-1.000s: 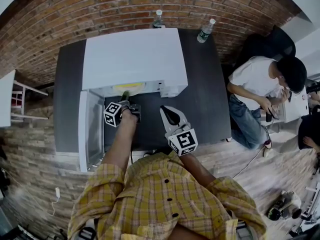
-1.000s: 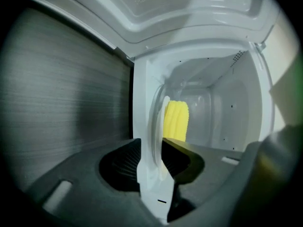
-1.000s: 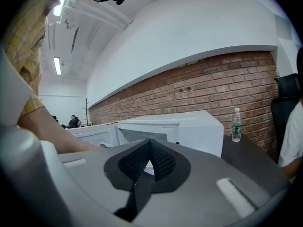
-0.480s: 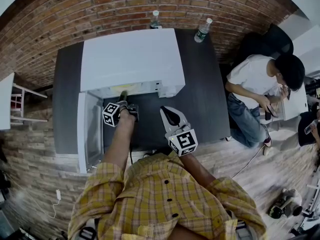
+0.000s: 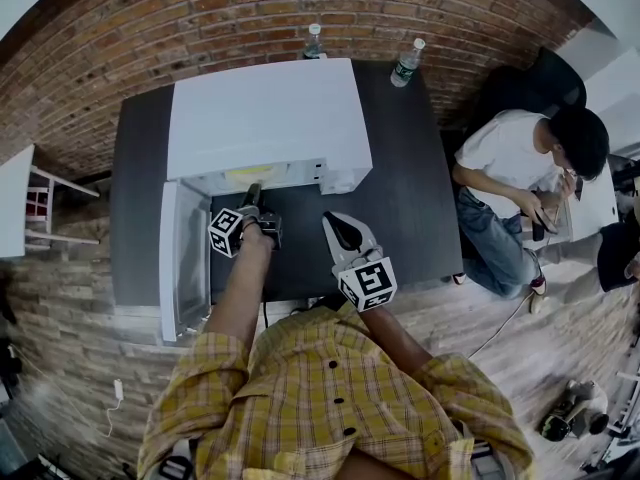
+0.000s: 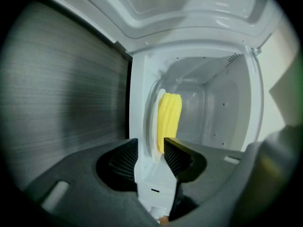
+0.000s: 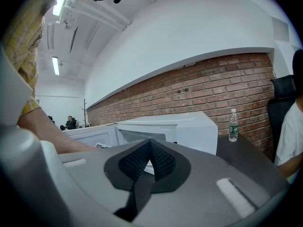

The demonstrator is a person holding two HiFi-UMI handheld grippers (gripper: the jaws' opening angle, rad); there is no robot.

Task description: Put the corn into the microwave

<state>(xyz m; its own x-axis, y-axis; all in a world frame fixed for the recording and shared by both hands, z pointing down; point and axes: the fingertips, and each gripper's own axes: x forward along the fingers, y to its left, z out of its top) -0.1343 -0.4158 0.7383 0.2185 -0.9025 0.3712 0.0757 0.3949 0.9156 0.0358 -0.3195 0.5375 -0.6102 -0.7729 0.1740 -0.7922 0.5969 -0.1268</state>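
The yellow corn lies on the white turntable inside the open microwave. My left gripper is at the oven's mouth, just short of the corn and apart from it. Its jaws stand wide and are closing slightly, with nothing between them. My right gripper hovers over the dark table in front of the oven. It is shut and empty, as the right gripper view shows.
The microwave door hangs open to the left of my left arm. Two water bottles stand against the brick wall behind the oven. A seated person is right of the table, and a white chair is at its left.
The left jaws have opened off the corn, which now rests inside the oven. The left gripper has barely shifted; the right gripper has stayed still.
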